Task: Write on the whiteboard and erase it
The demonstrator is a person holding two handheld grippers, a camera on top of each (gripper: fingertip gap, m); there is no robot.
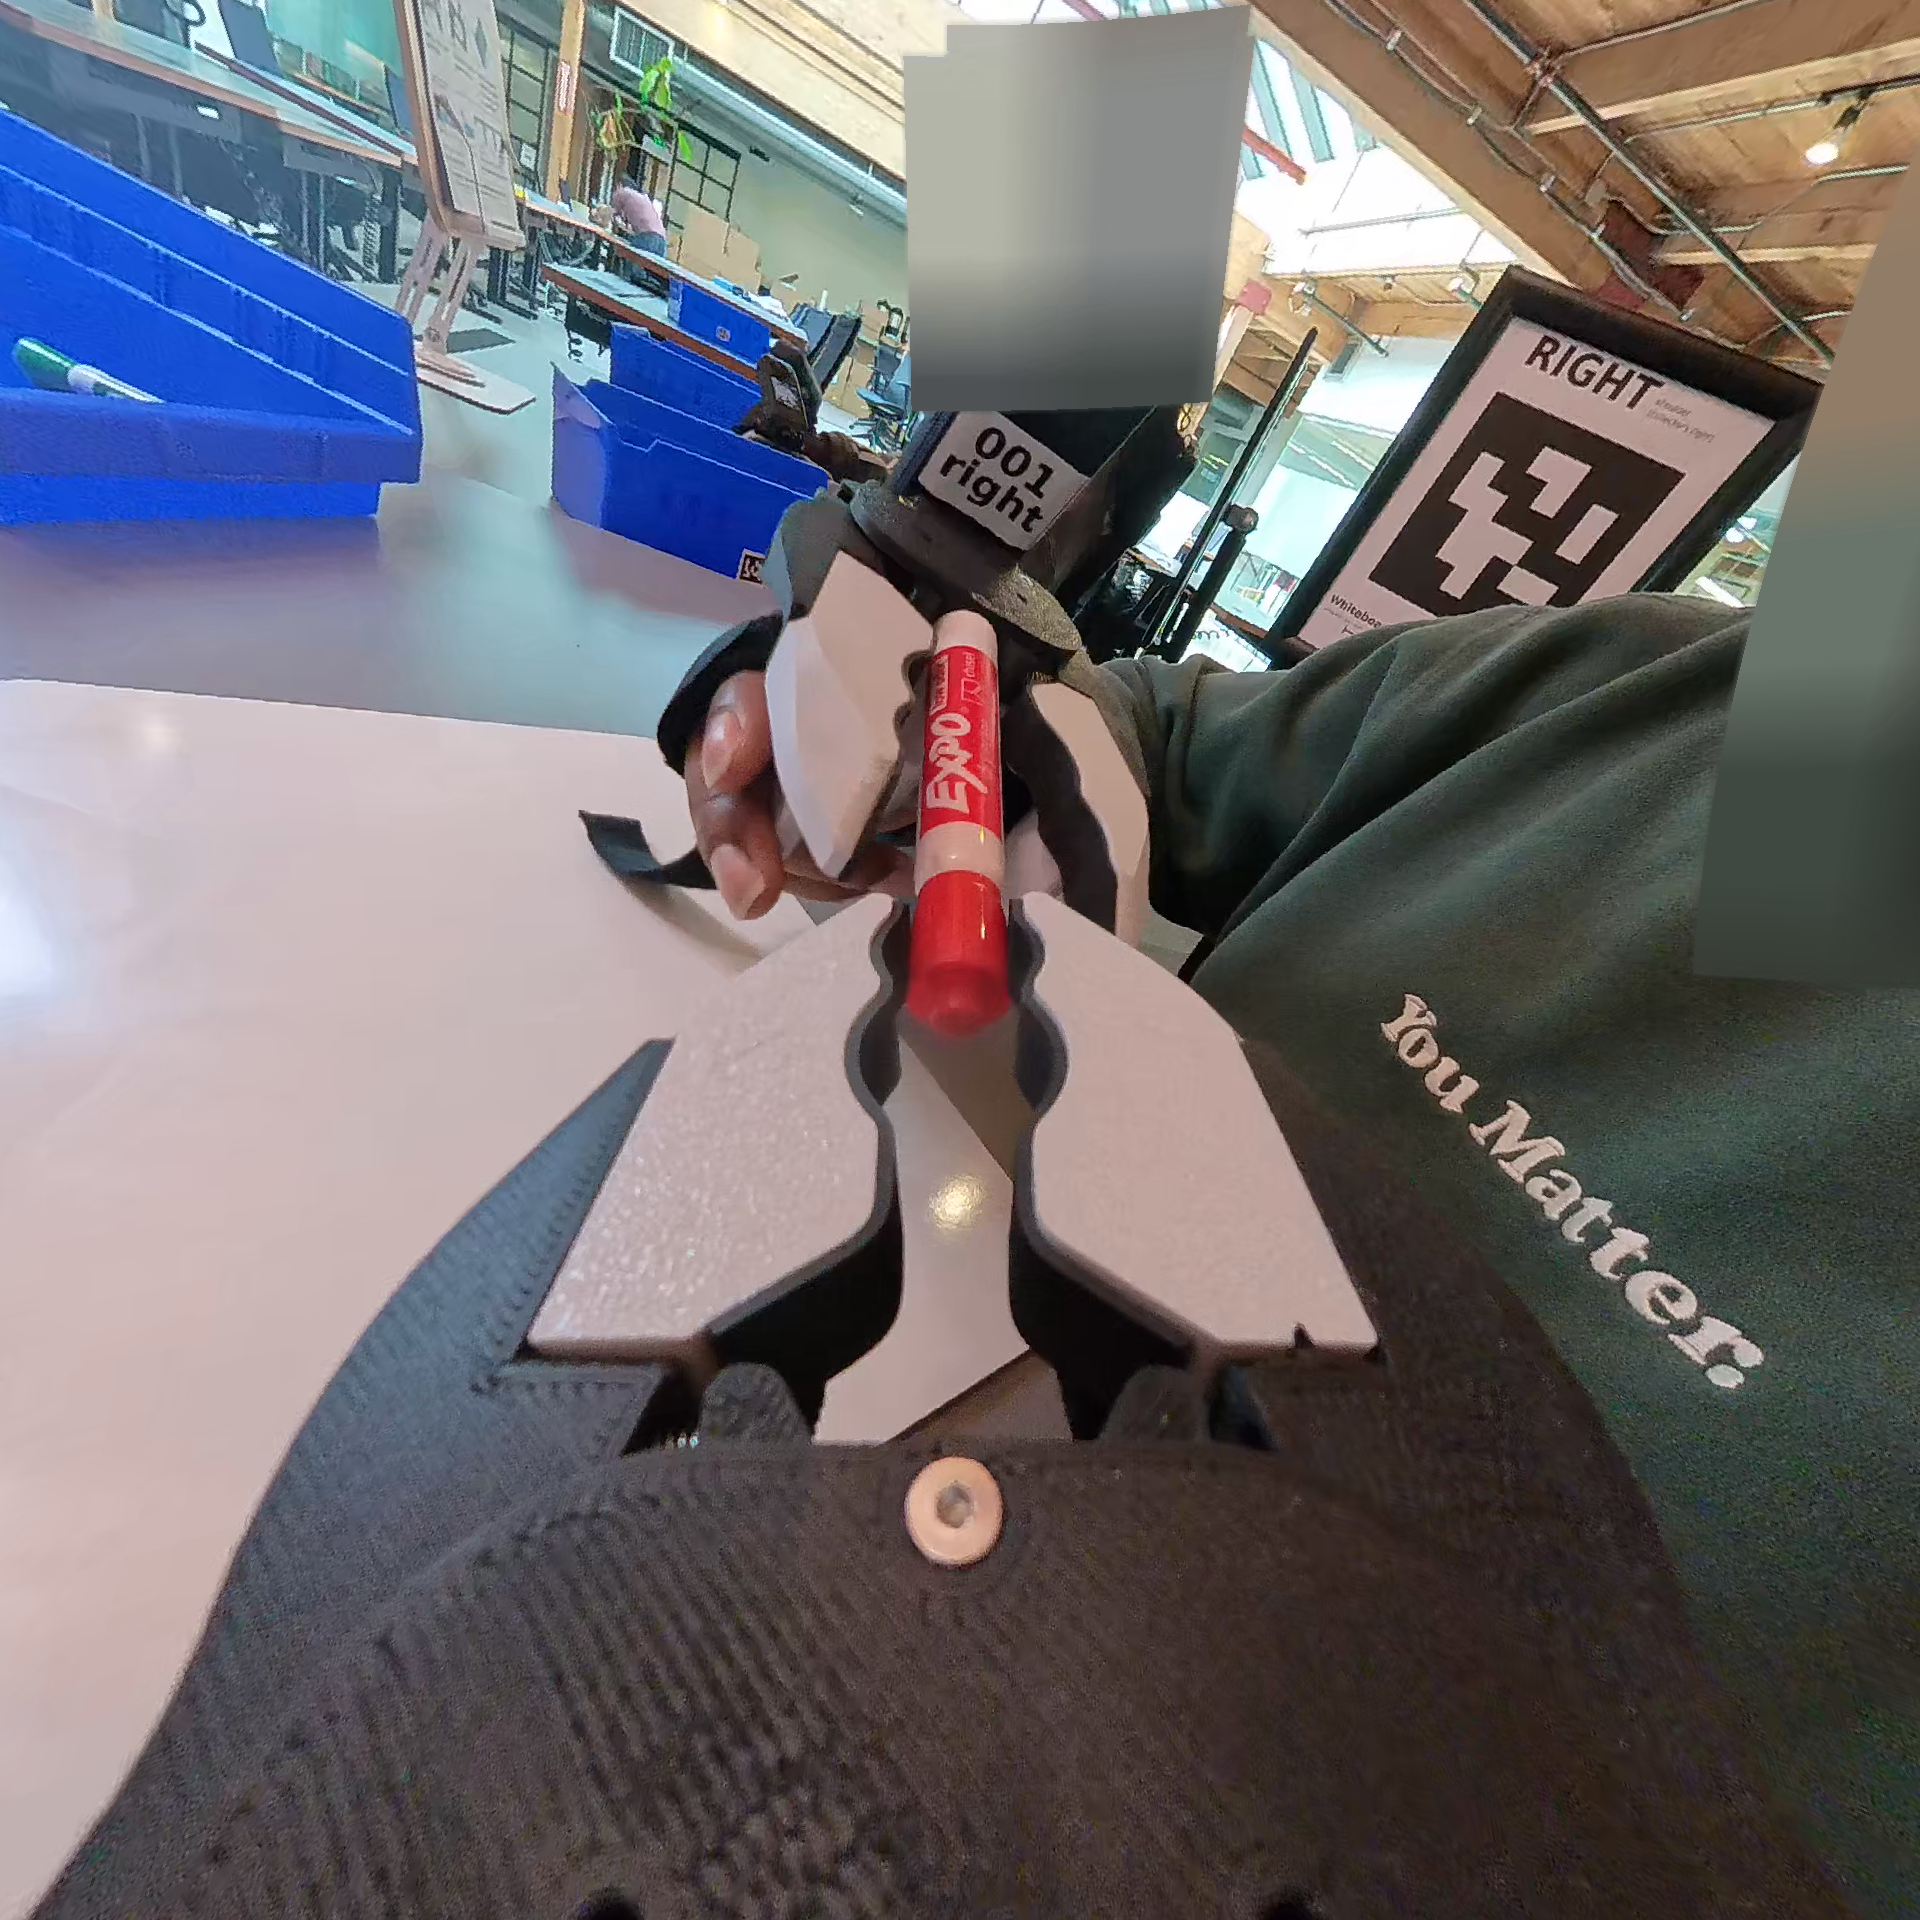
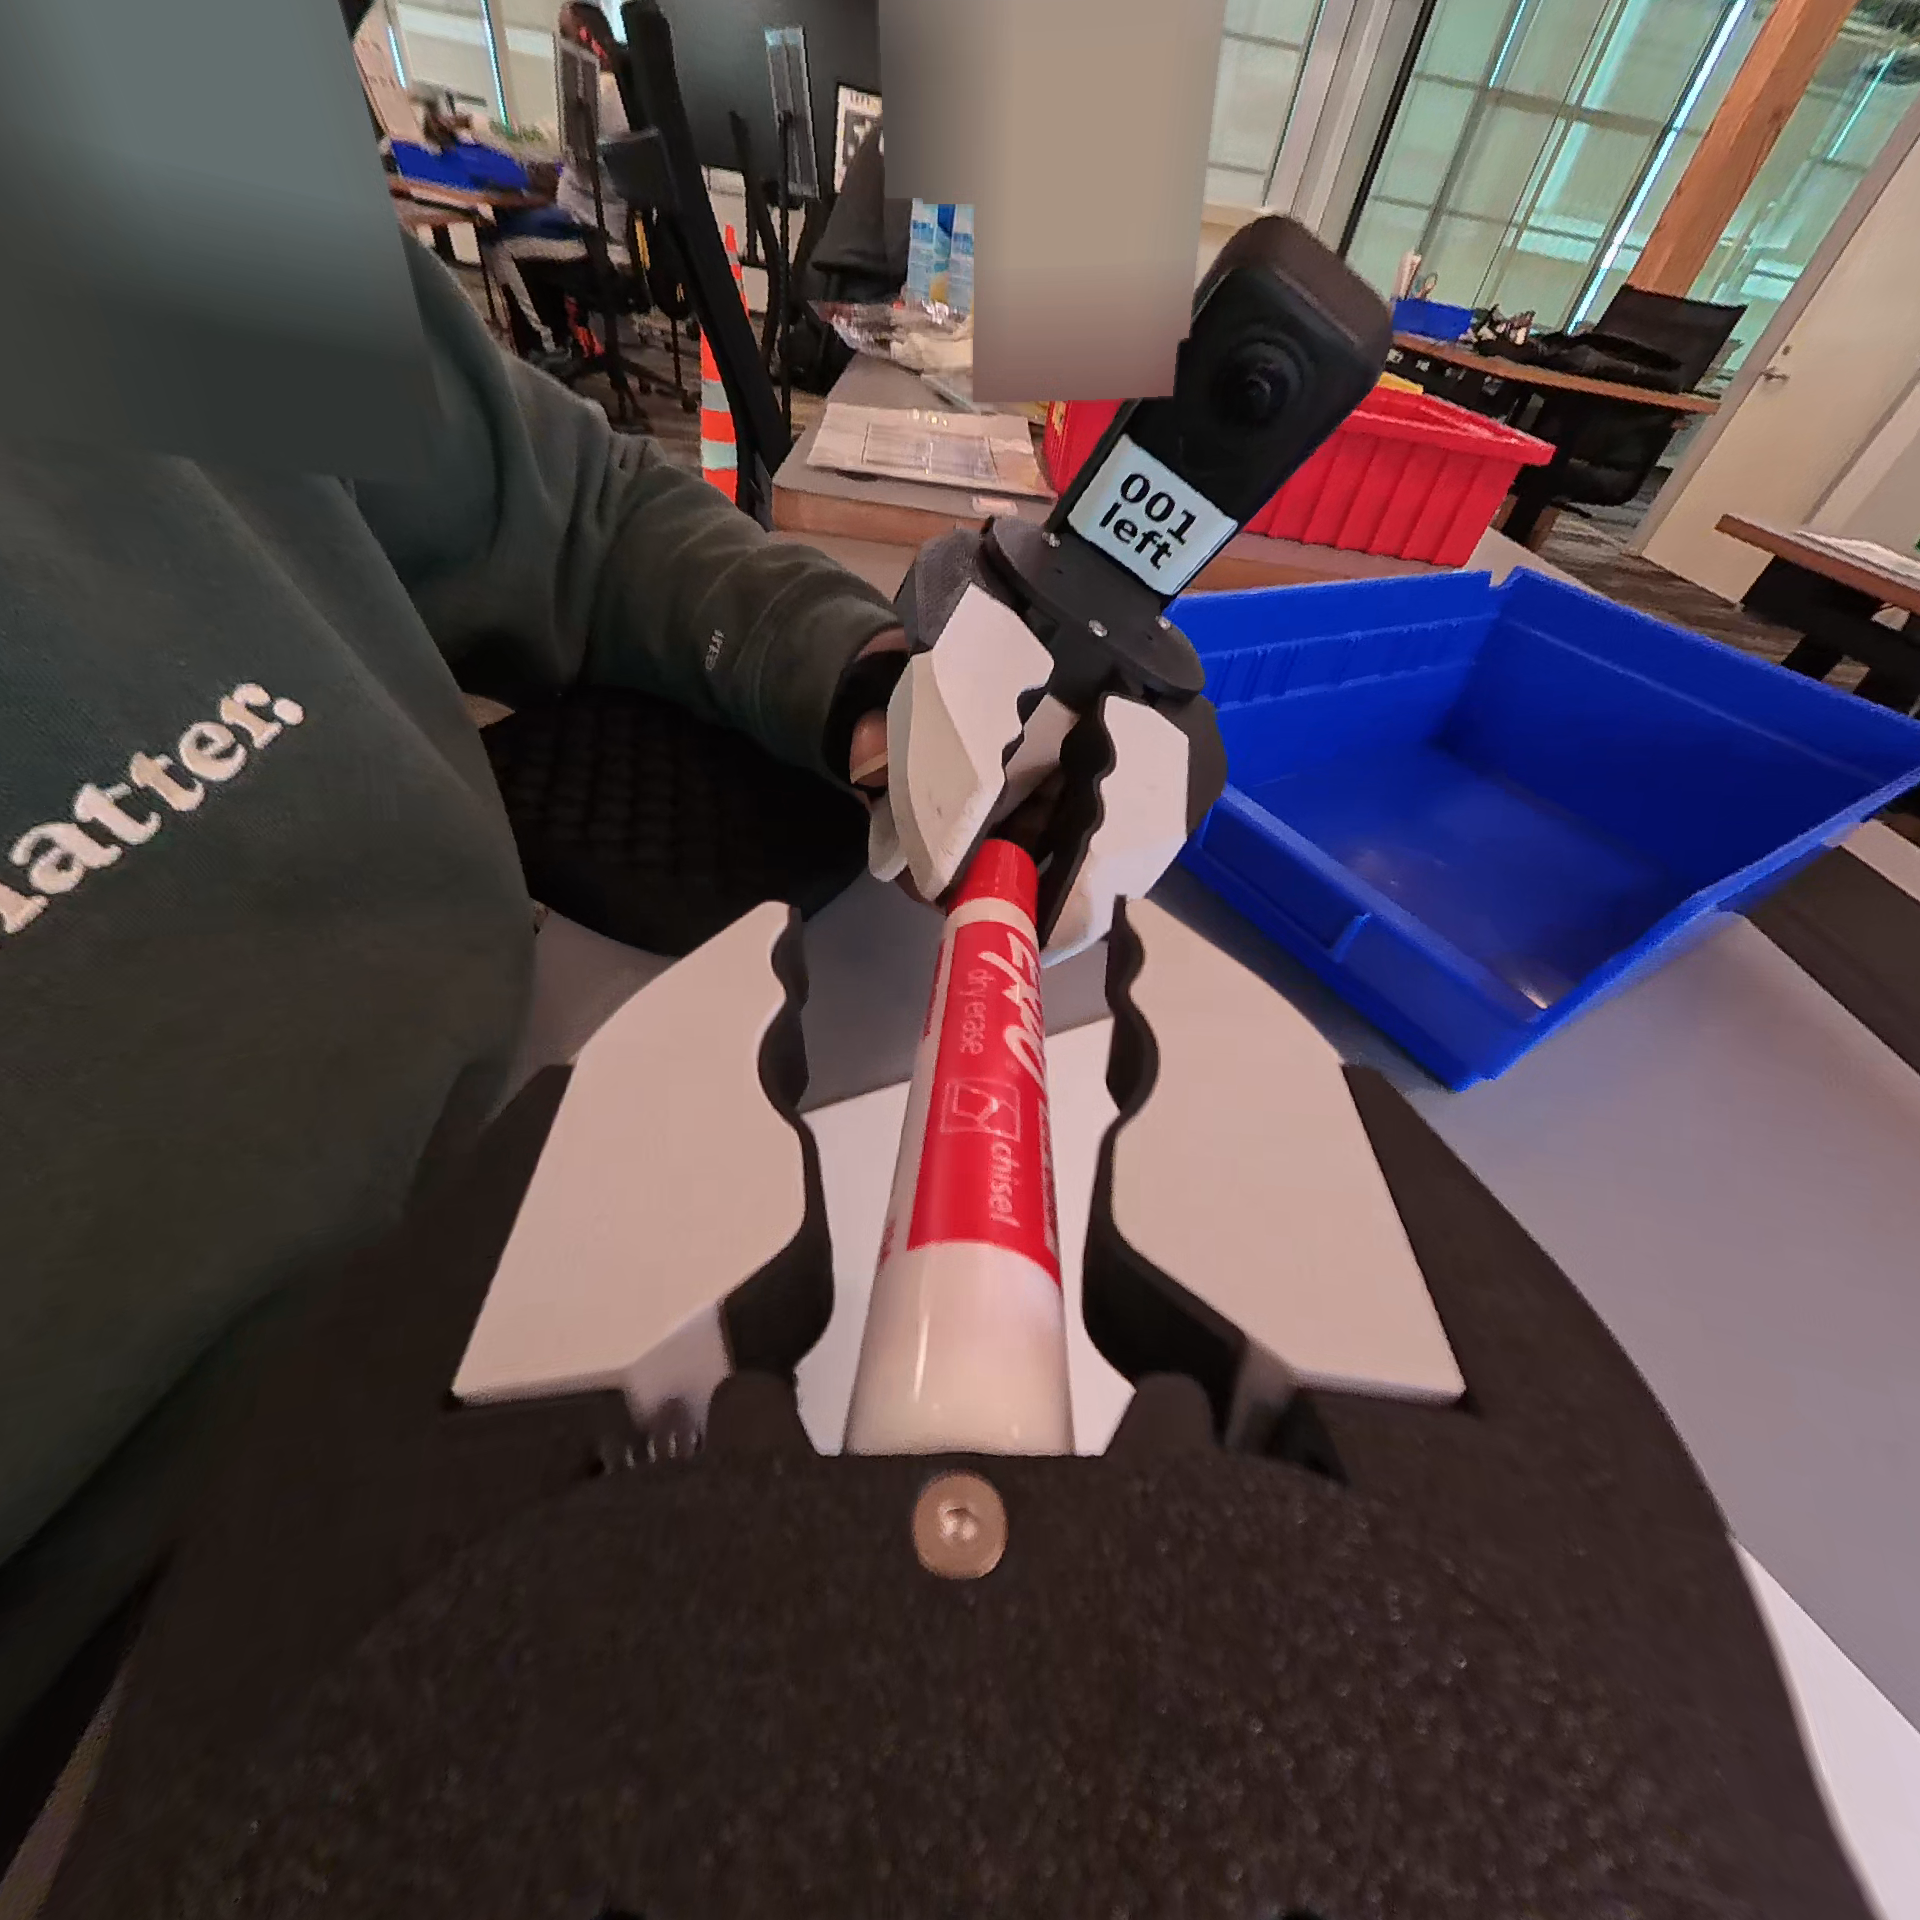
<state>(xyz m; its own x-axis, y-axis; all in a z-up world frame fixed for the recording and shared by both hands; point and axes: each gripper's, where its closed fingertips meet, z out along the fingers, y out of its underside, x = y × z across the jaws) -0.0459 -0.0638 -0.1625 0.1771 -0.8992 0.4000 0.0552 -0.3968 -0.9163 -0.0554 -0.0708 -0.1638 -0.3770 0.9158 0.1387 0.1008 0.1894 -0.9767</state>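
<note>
With the marker (image 1: pixel 958 831) clamped at its red cap (image 1: pixel 956 966) by the left gripper (image 1: pixel 956 971) and its barrel lying loose between the wide-open jaws of the right gripper (image 2: pixel 951 935), above the whiteboard (image 1: pixel 312 935), the marker could be dropped if the cap slips.

Both grippers show pale grey finger plates edged with wavy black pads, set in ribbed black printed bodies. The left gripper (image 1: pixel 956 935) has a round pale screw (image 1: pixel 954 1509) at its centre; the right gripper (image 2: pixel 956 935) carries a darker metal screw (image 2: pixel 958 1527). Each camera mount wears a white label (image 2: pixel 1148 517) with black print. The person wears a dark green sweatshirt (image 1: pixel 1558 935) with pale lettering (image 1: pixel 1569 1184), and a black strap (image 1: pixel 634 847) trails loose.
</note>
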